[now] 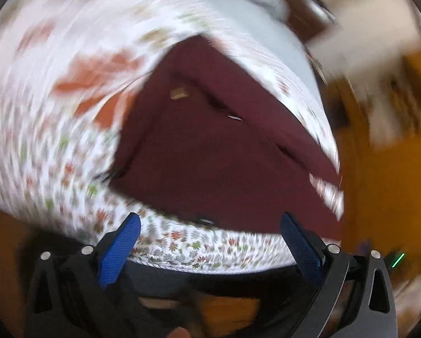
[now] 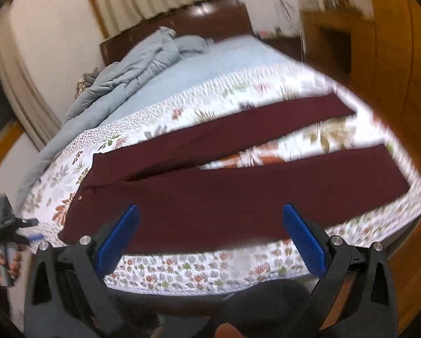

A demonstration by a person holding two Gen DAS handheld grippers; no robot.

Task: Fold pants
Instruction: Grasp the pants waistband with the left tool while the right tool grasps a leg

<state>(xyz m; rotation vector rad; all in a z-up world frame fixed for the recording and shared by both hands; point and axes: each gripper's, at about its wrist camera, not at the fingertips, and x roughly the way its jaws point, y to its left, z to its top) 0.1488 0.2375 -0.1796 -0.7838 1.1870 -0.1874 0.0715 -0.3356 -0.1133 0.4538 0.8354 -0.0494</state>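
Floral bedspread [image 2: 182,270] edge bears spread pants [image 2: 210,205]; jaws parted.

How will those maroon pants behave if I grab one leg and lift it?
The maroon pants lie flat on the floral quilt, so they will probably drape limply. One pinched leg would likely sag and trail. Probably light.

Each gripper, the left gripper [image 1: 210,222] and the right gripper [image 2: 210,214], has a matte black frame with triangular cut-outs and round silver screw heads at the pivots. The fingers [image 1: 119,249] are flat, ribbed blue pads. A small green light [image 1: 397,259] glows beside the left frame.
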